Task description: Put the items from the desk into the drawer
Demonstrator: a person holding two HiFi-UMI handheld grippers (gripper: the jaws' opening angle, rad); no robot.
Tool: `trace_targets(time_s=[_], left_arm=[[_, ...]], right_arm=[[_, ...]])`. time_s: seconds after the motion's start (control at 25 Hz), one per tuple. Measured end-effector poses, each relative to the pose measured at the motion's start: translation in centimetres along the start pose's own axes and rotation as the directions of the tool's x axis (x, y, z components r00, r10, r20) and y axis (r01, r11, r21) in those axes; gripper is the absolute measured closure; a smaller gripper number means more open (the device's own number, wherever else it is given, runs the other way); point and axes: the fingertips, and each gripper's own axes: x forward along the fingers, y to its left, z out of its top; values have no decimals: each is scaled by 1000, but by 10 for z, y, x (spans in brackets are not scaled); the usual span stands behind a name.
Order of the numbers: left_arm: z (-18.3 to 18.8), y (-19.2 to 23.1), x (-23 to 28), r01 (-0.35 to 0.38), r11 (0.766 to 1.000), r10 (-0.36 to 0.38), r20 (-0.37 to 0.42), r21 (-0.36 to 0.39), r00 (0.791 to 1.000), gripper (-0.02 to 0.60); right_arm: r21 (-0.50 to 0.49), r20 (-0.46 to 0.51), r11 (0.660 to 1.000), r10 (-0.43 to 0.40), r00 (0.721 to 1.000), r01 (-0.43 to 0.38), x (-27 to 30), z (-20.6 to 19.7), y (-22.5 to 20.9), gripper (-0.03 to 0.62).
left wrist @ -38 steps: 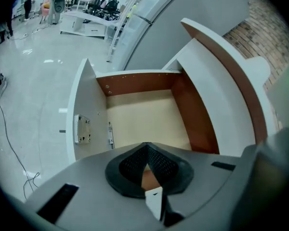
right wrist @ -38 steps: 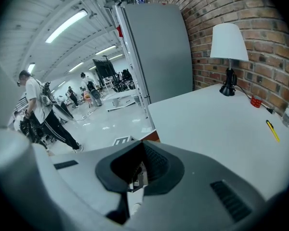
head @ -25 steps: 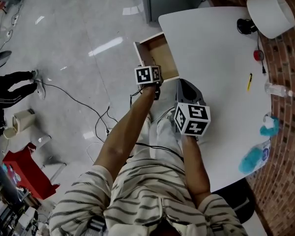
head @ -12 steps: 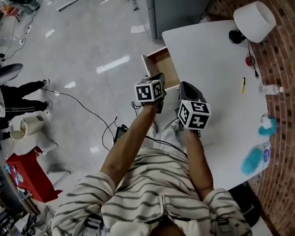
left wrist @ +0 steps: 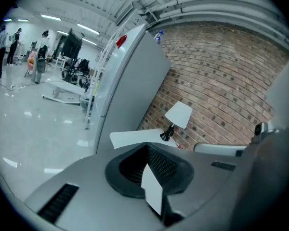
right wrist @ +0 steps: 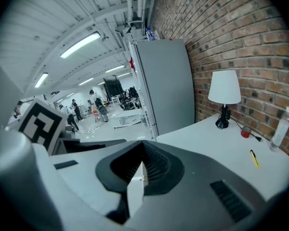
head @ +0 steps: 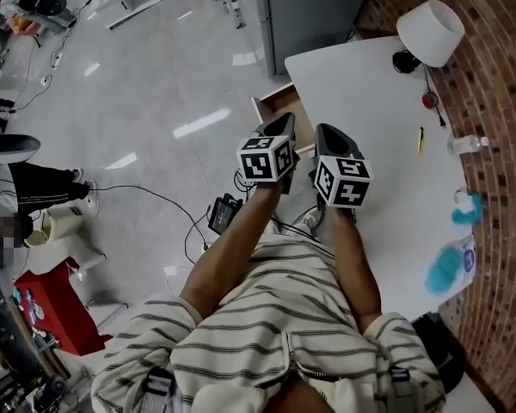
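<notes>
Though overhead only — drawer (head: pixel 285 106) open.

Brick wall (head: pixel 490 144) along the right, with a tall grey cabinet (head: pixel 314 11) against it and a small blue item (right wrist: pixel 148 32) on top. White-shade lamp (head: pixel 430 31) on a black base near the wall. On the glossy floor (head: pixel 138 101): black cable (head: pixel 146 192), black box (head: pixel 224 213) beside it, red crate (head: pixel 47 304), white tub (head: pixel 56 222), bystander's dark trouser legs (head: pixel 39 183). Strip lights (right wrist: pixel 79 44) overhead.
</notes>
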Motion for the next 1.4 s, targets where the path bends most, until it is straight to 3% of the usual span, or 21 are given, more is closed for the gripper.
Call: trace_targets(time_s=[0.36, 0.8, 1.4], left_arm=[[33, -30, -42, 0, 995, -11, 111, 100, 994, 575], [71, -73, -76, 0, 968, -61, 234, 249, 970, 575], [89, -82, -89, -1, 966, -83, 315, 257, 945, 575]], right_arm=[[-36, 94, 999, 20, 995, -17, -26, 34, 16, 583], [-85, 253, 996, 50, 966, -29, -59, 82, 26, 583], [-143, 342, 990, 69, 937, -21, -75, 101, 32, 583]])
